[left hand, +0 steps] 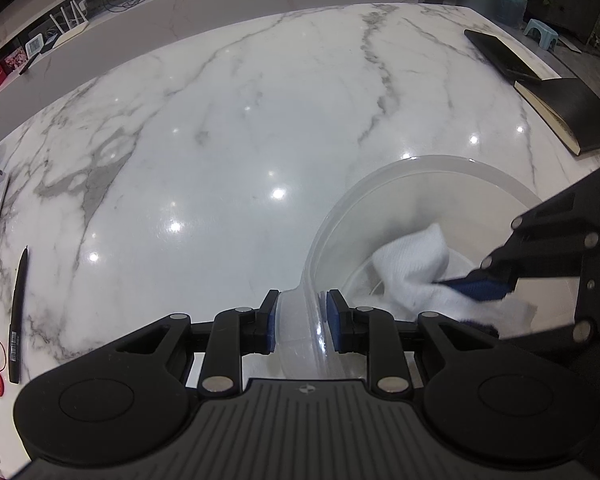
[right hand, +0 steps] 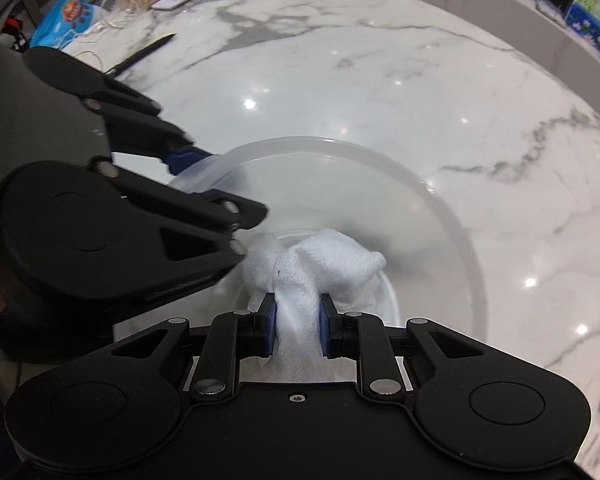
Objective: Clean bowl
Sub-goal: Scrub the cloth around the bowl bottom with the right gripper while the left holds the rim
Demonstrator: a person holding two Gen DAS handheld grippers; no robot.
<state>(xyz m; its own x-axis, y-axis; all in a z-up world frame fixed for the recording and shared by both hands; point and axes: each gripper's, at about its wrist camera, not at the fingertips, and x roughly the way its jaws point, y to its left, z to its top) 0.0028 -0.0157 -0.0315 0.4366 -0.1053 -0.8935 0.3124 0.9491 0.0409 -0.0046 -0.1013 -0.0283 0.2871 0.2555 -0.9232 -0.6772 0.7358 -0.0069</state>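
On a marble counter (left hand: 228,128), the left gripper (left hand: 299,322) pinches the rim of a light, slippery plastic bowl (right hand: 440,216); inside the bowl, the right gripper (right hand: 298,330) pinches a soft white cloth (right hand: 340,264).

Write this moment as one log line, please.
left gripper: clamped on bowl rim | right gripper: clamped on white cloth inside bowl | stage: wiping

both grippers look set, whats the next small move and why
Probably sweep the right gripper around the inside of the bowl. It is shut on the white cloth, which already lies bunched in the bottom, and the left gripper clamps the rim to steady the bowl.
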